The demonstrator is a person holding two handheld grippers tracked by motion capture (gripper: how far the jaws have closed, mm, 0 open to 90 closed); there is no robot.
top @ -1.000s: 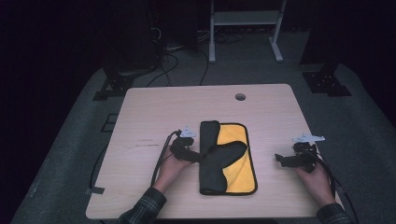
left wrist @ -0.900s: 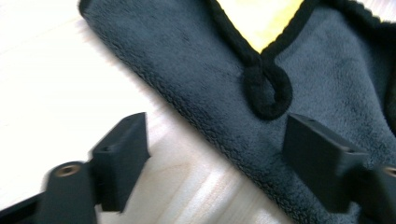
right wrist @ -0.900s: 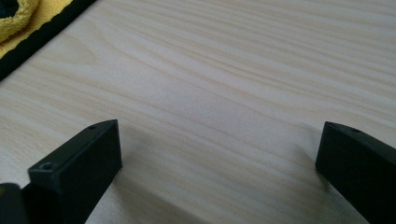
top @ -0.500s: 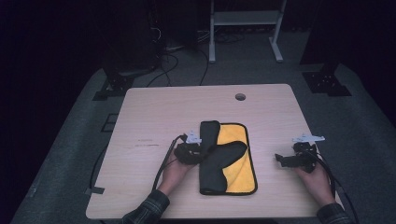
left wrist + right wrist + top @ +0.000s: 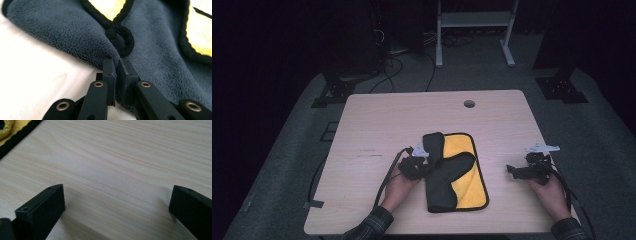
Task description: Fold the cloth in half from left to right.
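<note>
Your wooden table (image 5: 382, 130) carries one thing to work on: a yellow microfibre cloth (image 5: 464, 165) with a dark grey reverse and black piping, lying just this side of the table's middle, part-folded so that a grey flap crosses the yellow face. Judging from how it lies, the step in hand is another fold, and you start it from the cloth's left edge. Your left gripper (image 5: 416, 164) sits right at that edge; its jaws have just been closing, and in the left gripper view they stand pinched together on the grey fleece (image 5: 75, 37) where the black piping (image 5: 120, 37) loops. To do this well, check that the pinch takes the whole edge and not only the fluffy pile, since a thin bite will likely slip once you lift. Raise the edge only enough to clear the layers beneath, then carry it across in one smooth arc so the flap lands square with the piping. Your right gripper (image 5: 524, 171) rests on bare wood well to the right of the cloth, its jaws spread wide with nothing between them (image 5: 117, 202); consider bringing it in to press the far side down, so the cloth doesn't drag.
</note>
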